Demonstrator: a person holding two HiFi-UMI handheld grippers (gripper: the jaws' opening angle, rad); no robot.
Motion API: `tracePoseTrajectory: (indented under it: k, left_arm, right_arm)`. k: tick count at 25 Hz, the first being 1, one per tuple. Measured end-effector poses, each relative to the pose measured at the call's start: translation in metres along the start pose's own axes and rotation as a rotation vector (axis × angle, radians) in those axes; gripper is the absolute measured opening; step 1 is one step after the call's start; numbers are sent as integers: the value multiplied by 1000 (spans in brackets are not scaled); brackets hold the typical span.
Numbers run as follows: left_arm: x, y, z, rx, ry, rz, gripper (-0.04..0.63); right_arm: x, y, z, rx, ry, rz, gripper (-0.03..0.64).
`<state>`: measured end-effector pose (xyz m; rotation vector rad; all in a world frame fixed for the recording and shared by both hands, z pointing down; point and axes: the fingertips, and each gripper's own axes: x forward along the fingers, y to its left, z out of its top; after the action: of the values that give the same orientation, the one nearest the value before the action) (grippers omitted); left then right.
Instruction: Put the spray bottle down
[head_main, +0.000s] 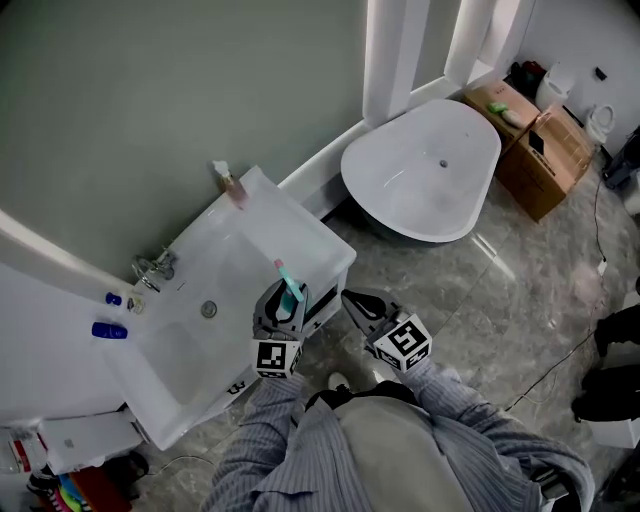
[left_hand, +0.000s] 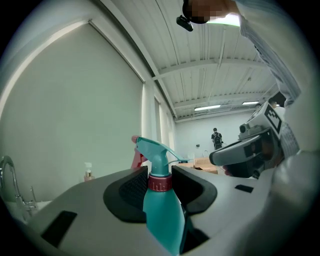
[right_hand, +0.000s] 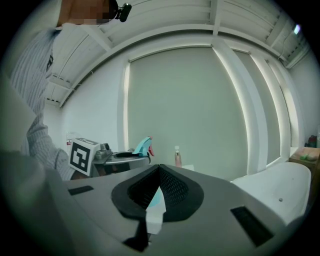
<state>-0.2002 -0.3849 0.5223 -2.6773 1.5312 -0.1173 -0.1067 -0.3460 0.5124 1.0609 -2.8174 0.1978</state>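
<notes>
Left tongs (head_main: 283, 305) clamp the spray bottle (left_hand: 162, 210) upright by its neck, over the sink (head_main: 235, 250) rim; right tongs (head_main: 357, 303), closed and empty, just outside it.

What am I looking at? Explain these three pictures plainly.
There is no robot here: a person holds a two-jaw gripper in each hand. The head view looks down from a camera on the person's head. The other two views each look along one gripper's jaws. Below are a white sink, with a soap bottle at its back corner, and a bathtub on the floor. The left gripper is clamped on the neck of a teal spray bottle. The right gripper has its jaw tips together and holds nothing I can name.
</notes>
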Motion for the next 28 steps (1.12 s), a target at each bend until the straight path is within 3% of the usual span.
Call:
tracePoseTrajectory:
  k: [8,15,22,28]
  left_arm:
    - [67,31,-40,13,-13,-75,144]
    - [122,34,-86,-16,32,-128,144]
    - [140,32,-119,14,51,-153,144]
    - [145,37,-140,11,65,-137,144]
  right_arm:
    - [11,-5,-21,23,77,-40,17]
    - [-10,-30,-32,36,115,-149,17]
    - [-37,-44,-39,59,134,-244,17]
    - [-40,-43,-51,74,154,-257,17]
